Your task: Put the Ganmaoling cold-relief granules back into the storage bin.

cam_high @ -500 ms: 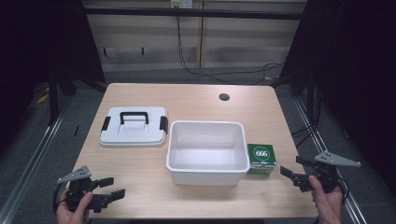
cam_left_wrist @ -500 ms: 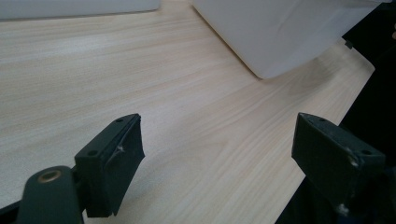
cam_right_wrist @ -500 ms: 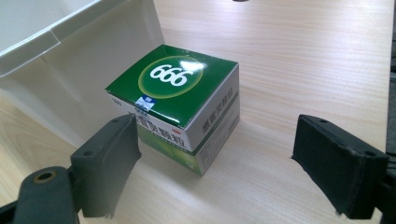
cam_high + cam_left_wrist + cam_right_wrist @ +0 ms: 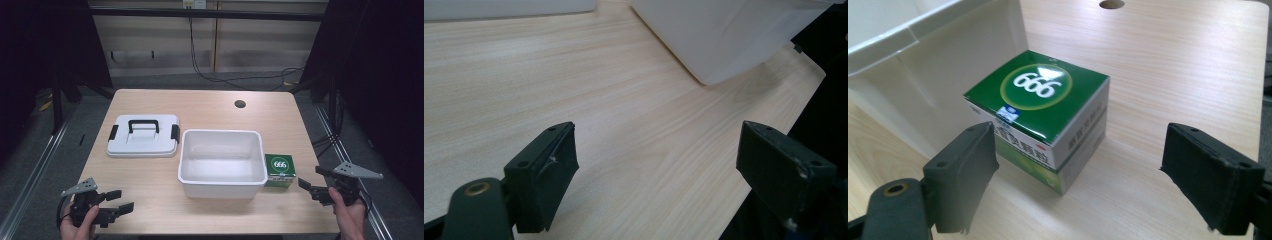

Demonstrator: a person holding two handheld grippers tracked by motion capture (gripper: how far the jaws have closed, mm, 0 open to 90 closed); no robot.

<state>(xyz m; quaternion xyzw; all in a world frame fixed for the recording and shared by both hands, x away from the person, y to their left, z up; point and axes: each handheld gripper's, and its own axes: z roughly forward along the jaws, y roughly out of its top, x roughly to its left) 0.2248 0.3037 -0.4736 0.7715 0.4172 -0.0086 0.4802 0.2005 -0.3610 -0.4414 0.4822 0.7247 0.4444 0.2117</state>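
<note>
From the high view we see a light wooden tabletop (image 4: 210, 107) carrying a white rectangular plastic bin (image 4: 222, 163) near its middle, with a small green cardboard box marked 666 (image 4: 280, 170) sitting just beside the bin at its 3 o'clock side, close against the wall. A flat white plastic lid with a black handle (image 4: 143, 135) lies at the bin's 10 o'clock, a little apart from it, and a small round hole (image 4: 240, 104) sits in the tabletop toward 12 o'clock. Our right claw (image 4: 311, 186) hangs near the green box at its 4 o'clock, jaws spread and holding nothing, not touching the box. Our left claw (image 4: 119, 201) rests low over the tabletop at the bin's 8 o'clock, well apart from it, jaws likewise parted and empty. In the left gripper view, we look along the left claw (image 4: 656, 165), its two black jaws wide apart over bare wood, with the white bin's outer wall (image 4: 724, 35) farther off at 1 o'clock. In the right gripper view, the right claw (image 4: 1080, 175) stands open with the green box (image 4: 1040, 115) ahead of the gap, toward 11 o'clock, standing flat on the wood; the bin's wall (image 4: 923, 65) rises just beside the box at 10 o'clock.
</note>
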